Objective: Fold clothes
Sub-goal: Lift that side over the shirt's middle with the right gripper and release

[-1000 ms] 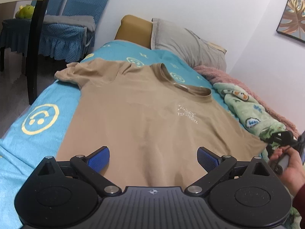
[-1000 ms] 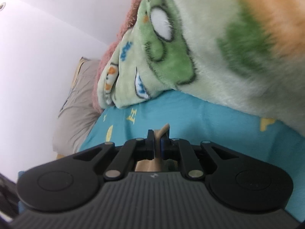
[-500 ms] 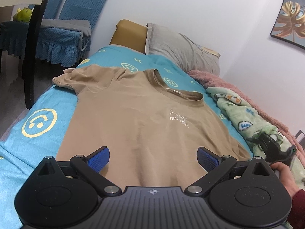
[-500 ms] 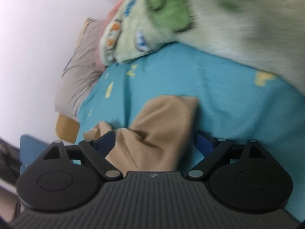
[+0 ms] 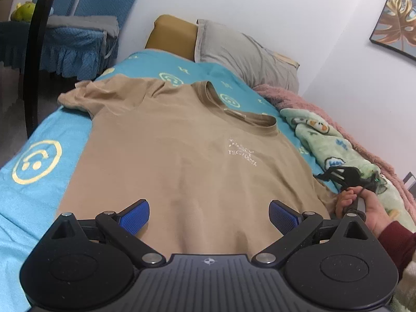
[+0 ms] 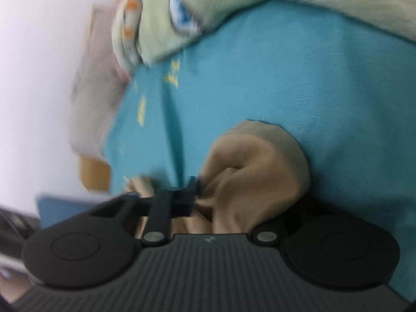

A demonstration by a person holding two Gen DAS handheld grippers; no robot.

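White walls close in a bed (image 5: 39, 195) under a teal sheet printed with yellow smiley faces, a grey pillow (image 5: 247, 54) at its head.

From the left wrist, the left tool (image 5: 209, 214) hangs with its blue pads spread wide and nothing between them. A tan T-shirt (image 5: 182, 156) lies flat and face up straight ahead of it, hem nearest the tool, collar at the far end, one sleeve reaching out to the far left. Off to the tool's right a hand (image 5: 364, 208) in a dark red sleeve grips the right tool (image 5: 325, 175) at the shirt's right edge, just beside a green cartoon blanket (image 5: 338, 150).

From the right wrist, the picture is smeared by motion. The right tool's jaws have just been closing and now sit pressed together on a bunched fold of the shirt's sleeve (image 6: 254, 171), which bulges up just ahead and to the right of the jaws. The green blanket fills the far upper part of the view.

Judging from this, the pinch looks hasty: it seems to hold a crumpled wad rather than a clean edge, so lifting could drag a lump across and leave a crooked fold, or the cloth could slip out. The blanket lies close enough to snag.

The tool's right finger is buried under cloth, and blur hides how many layers are caught.
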